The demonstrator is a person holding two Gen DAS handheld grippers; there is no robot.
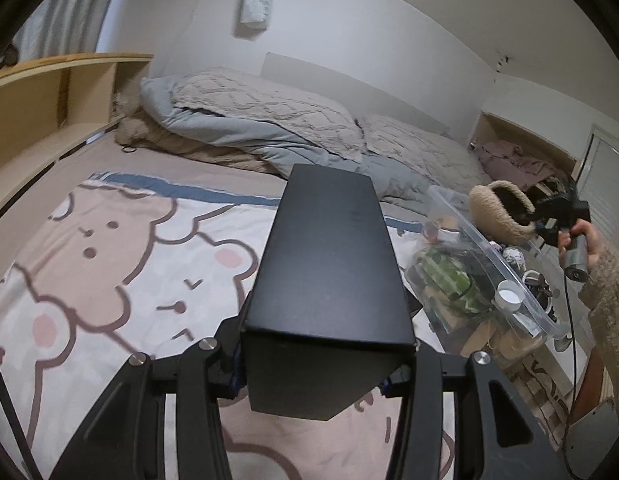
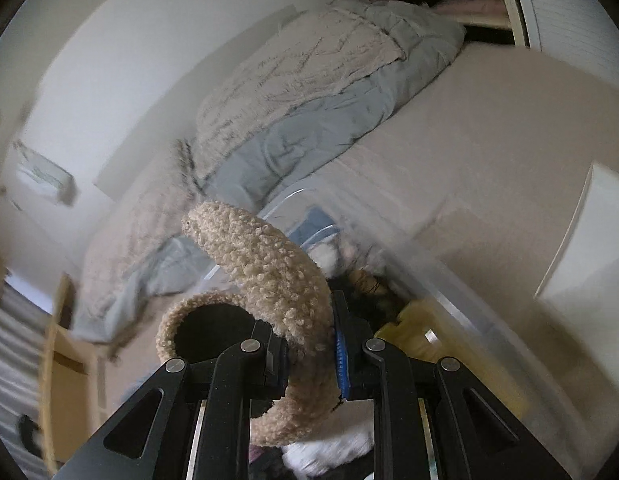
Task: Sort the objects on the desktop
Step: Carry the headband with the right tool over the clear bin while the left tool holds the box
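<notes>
Clutter fills clear bin [image 1: 545,312]; right hand-held gripper [image 2: 309,354] clamps fleecy headband [image 2: 269,264].

1. Bed [image 1: 181,164], beige sheet; carries everything listed.
2. Bear-print blanket [image 1: 109,264]: spread flat on the bed's near part.
3. Grey-beige quilt [image 1: 269,120]: bunched beyond the blanket, by the headboard.
4. Clear plastic bin [image 1: 489,280]: right of the blanket; filled with small items.

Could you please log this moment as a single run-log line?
left tongs: shut on long black cardboard box | right tongs: shut on beige fleecy headband | headband over clear plastic bin
</notes>
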